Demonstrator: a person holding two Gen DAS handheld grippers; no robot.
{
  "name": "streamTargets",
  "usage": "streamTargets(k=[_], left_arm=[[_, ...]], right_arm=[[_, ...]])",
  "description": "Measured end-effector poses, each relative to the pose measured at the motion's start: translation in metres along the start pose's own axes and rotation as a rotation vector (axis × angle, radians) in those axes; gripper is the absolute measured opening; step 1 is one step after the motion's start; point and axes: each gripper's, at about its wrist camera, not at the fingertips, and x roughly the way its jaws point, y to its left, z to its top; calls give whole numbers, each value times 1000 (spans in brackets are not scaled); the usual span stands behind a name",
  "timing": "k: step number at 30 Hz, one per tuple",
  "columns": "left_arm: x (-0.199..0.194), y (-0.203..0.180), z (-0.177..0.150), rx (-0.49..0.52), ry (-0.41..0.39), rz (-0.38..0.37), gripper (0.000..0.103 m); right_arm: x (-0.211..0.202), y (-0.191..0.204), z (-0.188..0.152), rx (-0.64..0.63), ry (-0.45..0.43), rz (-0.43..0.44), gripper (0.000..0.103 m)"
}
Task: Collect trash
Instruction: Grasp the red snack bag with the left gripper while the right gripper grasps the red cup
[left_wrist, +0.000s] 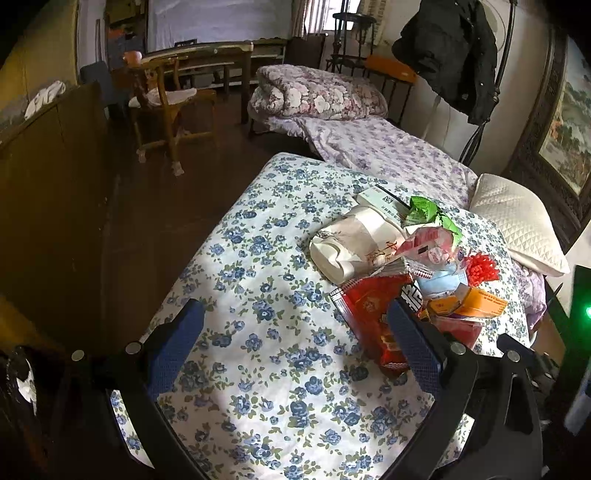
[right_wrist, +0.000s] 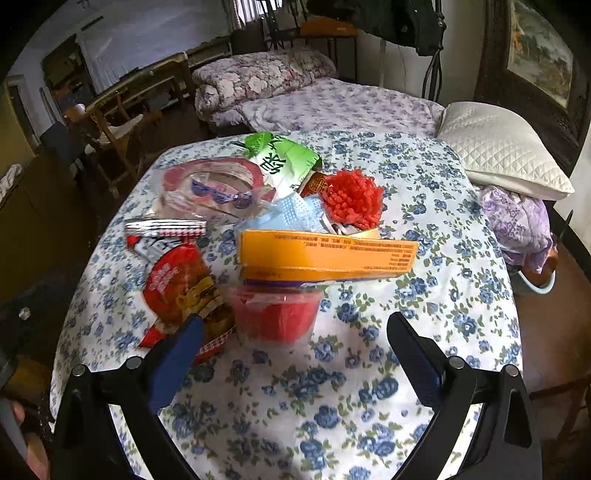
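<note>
A heap of trash lies on the blue-flowered bedspread (left_wrist: 266, 280). In the right wrist view it holds an orange carton (right_wrist: 325, 254), a red plastic cup (right_wrist: 277, 314), a red snack wrapper (right_wrist: 177, 288), a blue face mask (right_wrist: 284, 214), a red pompom (right_wrist: 351, 195), a green packet (right_wrist: 280, 155) and a clear plastic package (right_wrist: 210, 188). My right gripper (right_wrist: 295, 332) is open and empty just in front of the cup. In the left wrist view the heap shows a white paper bag (left_wrist: 358, 240) and the red wrapper (left_wrist: 373, 317). My left gripper (left_wrist: 295, 314) is open and empty, left of the heap.
A white quilted pillow (right_wrist: 498, 147) lies at the bed's right edge. A purple-flowered bed with a folded quilt (left_wrist: 317, 92) stands beyond. A wooden chair (left_wrist: 166, 103) stands on the dark floor at left. A black coat (left_wrist: 454, 51) hangs on a stand.
</note>
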Motion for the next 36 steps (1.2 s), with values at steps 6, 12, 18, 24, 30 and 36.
streamTargets(k=[6, 12, 18, 24, 30, 36], left_arm=[[4, -5, -2, 12, 13, -10, 96], [22, -24, -7, 58, 65, -43, 96], [47, -53, -6, 95, 110, -33, 96], [62, -70, -8, 106, 128, -35, 90], [78, -74, -10, 103, 180, -113, 26], [52, -55, -10, 61, 141, -136, 21]], right_arm=[[17, -7, -2, 60, 48, 90, 47], [-13, -16, -20, 76, 27, 90, 47], [-26, -23, -43, 77, 55, 116, 47], [-23, -27, -45, 84, 70, 123, 48], [-21, -29, -43, 91, 76, 113, 48], [-18, -30, -42, 89, 85, 113, 48]])
